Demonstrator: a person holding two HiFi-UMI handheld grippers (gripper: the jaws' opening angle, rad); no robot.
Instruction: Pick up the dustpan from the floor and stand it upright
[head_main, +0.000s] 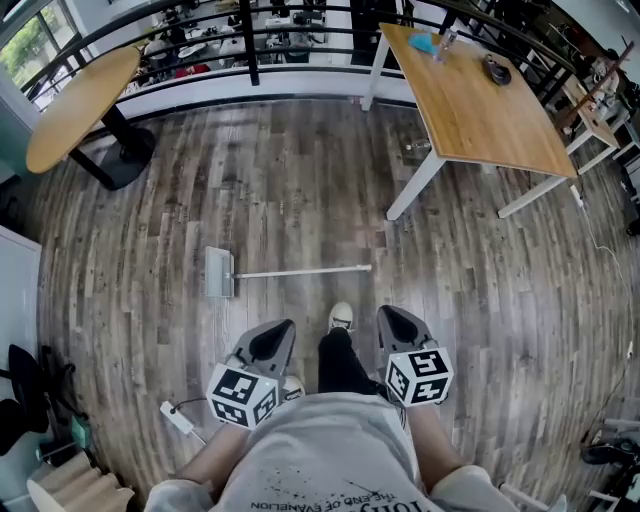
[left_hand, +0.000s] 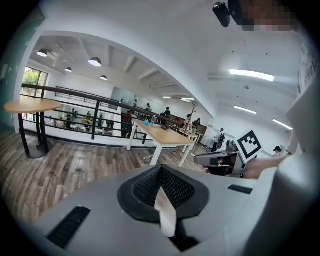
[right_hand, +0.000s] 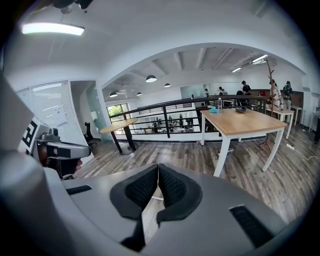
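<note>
- Head view: the dustpan (head_main: 219, 272) lies flat on the wood floor (head_main: 300, 190), pan to the left, its thin handle (head_main: 300, 270) running right, just beyond the person's shoe (head_main: 341, 318). The left gripper (head_main: 272, 342) and the right gripper (head_main: 398, 325) hover close to the body, on the near side of the dustpan (neither touches it).
- Left gripper view: the left gripper (left_hand: 161, 171) has its jaws pressed together at the tips, gripping nothing; a rectangular table (left_hand: 162, 135) stands far off.
- Right gripper view: the right gripper (right_hand: 158, 169) has its jaws closed too, empty, above bare boards.
</note>
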